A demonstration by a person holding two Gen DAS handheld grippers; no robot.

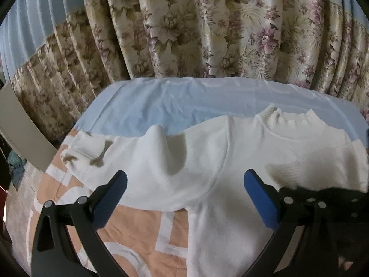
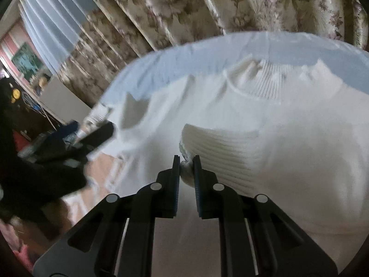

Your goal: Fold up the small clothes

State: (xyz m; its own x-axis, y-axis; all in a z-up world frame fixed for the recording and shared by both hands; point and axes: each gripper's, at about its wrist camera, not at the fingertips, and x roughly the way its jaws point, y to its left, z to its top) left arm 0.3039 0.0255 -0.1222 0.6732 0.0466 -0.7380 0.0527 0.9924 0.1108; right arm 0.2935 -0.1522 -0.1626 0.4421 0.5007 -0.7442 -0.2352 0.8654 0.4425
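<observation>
A small white sweater [image 1: 207, 161] lies spread on the bed, ribbed collar [image 1: 288, 120] at the far side, left sleeve [image 1: 129, 159] stretched out left with a ribbed cuff [image 1: 87, 147]. My left gripper [image 1: 184, 184] is open and empty, just above the sweater near the armpit. My right gripper [image 2: 186, 161] is shut on the ribbed cuff [image 2: 219, 143] of the right sleeve, which is folded over the sweater's body [image 2: 299, 127]. The right gripper also shows as a dark shape in the left wrist view [image 1: 322, 198].
A pale blue sheet [image 1: 173, 101] covers the far part of the bed; an orange patterned blanket [image 1: 143, 226] lies under the sweater. Floral curtains [image 1: 207, 30] hang behind. A beige board [image 1: 25, 129] and clutter stand at the left.
</observation>
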